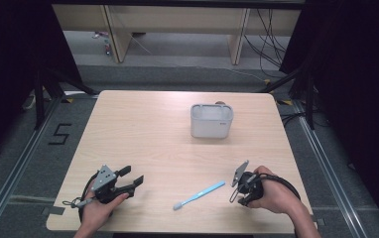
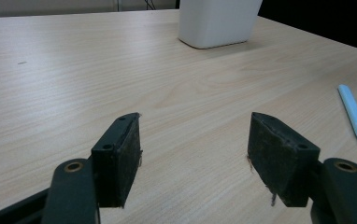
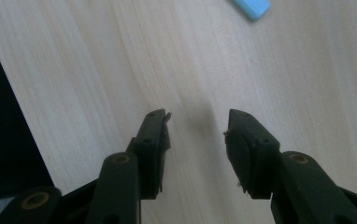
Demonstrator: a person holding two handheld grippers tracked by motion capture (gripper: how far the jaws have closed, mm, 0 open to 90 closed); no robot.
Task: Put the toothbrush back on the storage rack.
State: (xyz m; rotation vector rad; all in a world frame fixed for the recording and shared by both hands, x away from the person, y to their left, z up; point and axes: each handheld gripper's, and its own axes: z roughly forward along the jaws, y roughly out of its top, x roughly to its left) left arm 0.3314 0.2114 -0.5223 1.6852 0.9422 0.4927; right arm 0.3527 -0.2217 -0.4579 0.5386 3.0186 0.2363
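with both my left gripper (image 1: 130,177) and right gripper (image 1: 240,188) spread wide and empty, the toothbrush (image 1: 200,194) lay flat between them, so a shallow pinch risked skidding it away.

Grey floor (image 1: 177,69), black curtains (image 1: 356,74) flanking, wooden desk (image 1: 177,22) behind.

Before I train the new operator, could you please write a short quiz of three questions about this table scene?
1. True or false: the left gripper holds the blue toothbrush.
2. Which gripper is nearer to the toothbrush handle end? A. left B. right
3. Fill in: the white container stands on the ____ half of the table.

Key: 1. False, its jaws are open and hold nothing. 2. B. 3. far.
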